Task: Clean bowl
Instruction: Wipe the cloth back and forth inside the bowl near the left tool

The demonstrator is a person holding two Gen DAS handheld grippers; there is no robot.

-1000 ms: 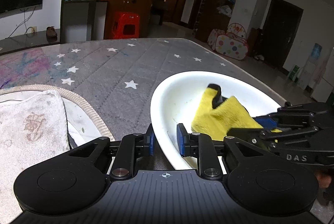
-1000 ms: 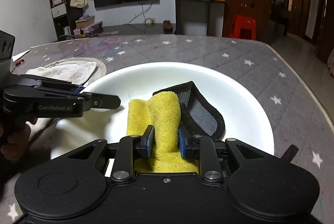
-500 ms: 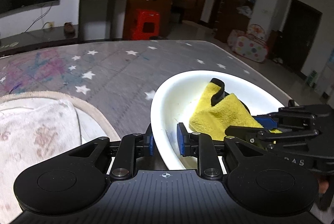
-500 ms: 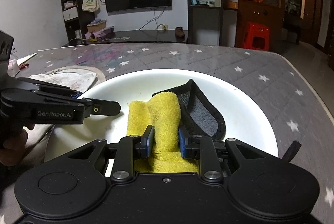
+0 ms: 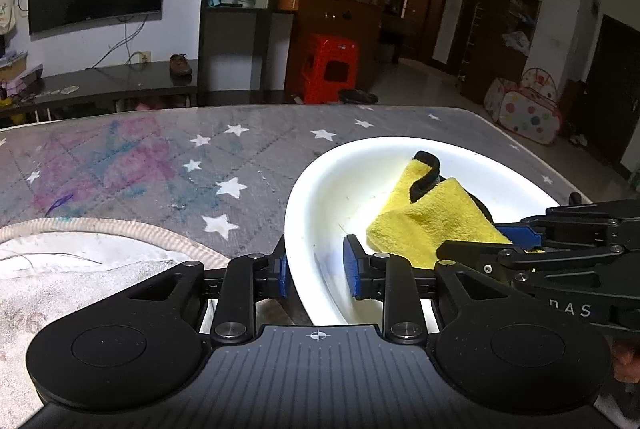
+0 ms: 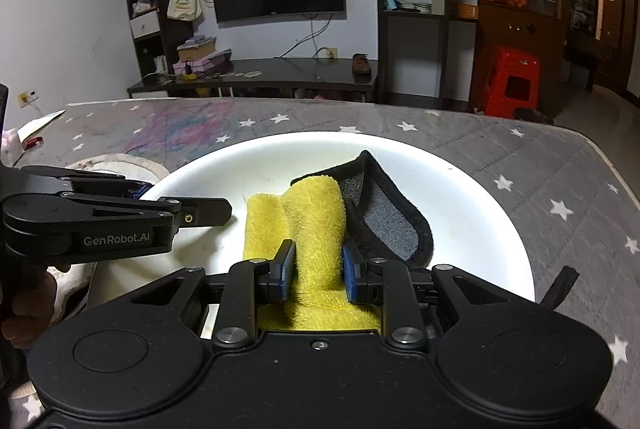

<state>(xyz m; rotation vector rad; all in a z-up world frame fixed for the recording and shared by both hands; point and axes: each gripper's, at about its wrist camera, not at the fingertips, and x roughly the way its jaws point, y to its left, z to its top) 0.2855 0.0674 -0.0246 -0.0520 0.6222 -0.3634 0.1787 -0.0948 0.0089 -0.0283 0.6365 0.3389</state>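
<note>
R gripper [image 6: 315,271] is clamped on a fold of the yellow cloth [image 6: 308,213], blue pads pressing it from both sides; rest of the cloth bunches ahead of the fingers, w/ its grey, black-edged underside flipped up on the right. Cloth sits inside the white bowl [image 6: 472,197], roughly centre-bottom. L gripper [image 5: 316,271] straddles the bowl's near-left rim: one pad outside the wall, one inside, looks pinched on it, so it's acting as the anchor. Bowl rests on the grey star-pattern table cover [image 5: 192,165], w/ a beige-edged towel [image 5: 80,269] just beside it on the left.

Step in hand, as I read it: wiping the bowl's inside while the other side steadies it.

To do it well:
- keep L grip firm on the rim, no twist, else the bowl slides or tips on the soft cover
- press the cloth down flat, sweep in arcs along the wall, not just the bottom
- faint yellowish marks show near the middle-left of the bowl; aim there
- watch clearance btw the two grippers, they're near each other at the left rim
- re-grip if the cloth rolls up; the flipped grey part does little wiping.
</note>
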